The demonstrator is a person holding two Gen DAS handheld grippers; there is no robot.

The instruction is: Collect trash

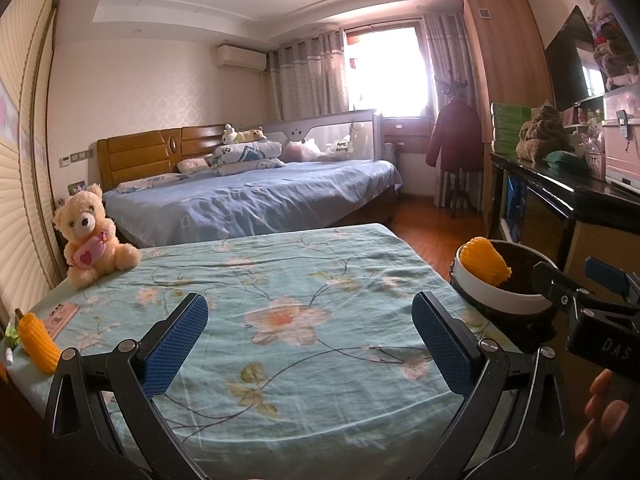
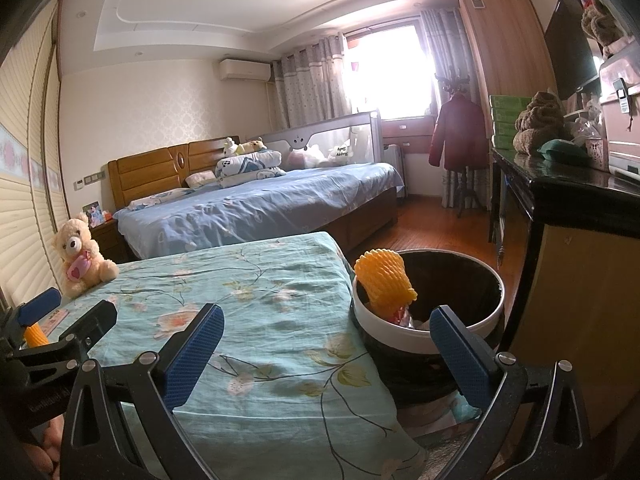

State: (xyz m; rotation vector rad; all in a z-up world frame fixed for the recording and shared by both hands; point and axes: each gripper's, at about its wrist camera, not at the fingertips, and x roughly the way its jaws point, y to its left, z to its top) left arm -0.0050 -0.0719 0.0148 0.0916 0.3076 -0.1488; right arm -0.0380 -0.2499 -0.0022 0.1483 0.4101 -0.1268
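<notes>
Left wrist view: left gripper (image 1: pixel 310 344) is seen spread wide, nothing between the blue pads (image 1: pixel 176 346); held over the floral sheet (image 1: pixel 280 272) of the near bed. A yellow foam net (image 1: pixel 38 342) is laid on the sheet at 9 o'clock, beside a pink card (image 1: pixel 60 318). Teddy bear (image 1: pixel 90 236) is sat upright at 10 o'clock on the same sheet. Trash bin (image 1: pixel 500 300) is seen at 3 o'clock, off the bed's edge, w/ a second yellow foam net (image 1: pixel 484 266) propped against its rim. Right gripper (image 1: pixel 580 292) is partly in frame at 3 o'clock near the bin; fingers apart.

Right wrist view: right gripper (image 2: pixel 326 356) is spread wide, nothing pinched; one finger over the sheet (image 2: pixel 248 280), the other in front of the bin (image 2: pixel 432 324). Foam net (image 2: pixel 384 282) is seen standing at the bin's 10 o'clock rim, other scraps inside below it. Left gripper (image 2: pixel 66 312) is visible at 9 o'clock, w/ the first foam net (image 2: pixel 34 336) just behind it. Bear (image 2: pixel 80 254) at 9–10 o'clock.
</notes>
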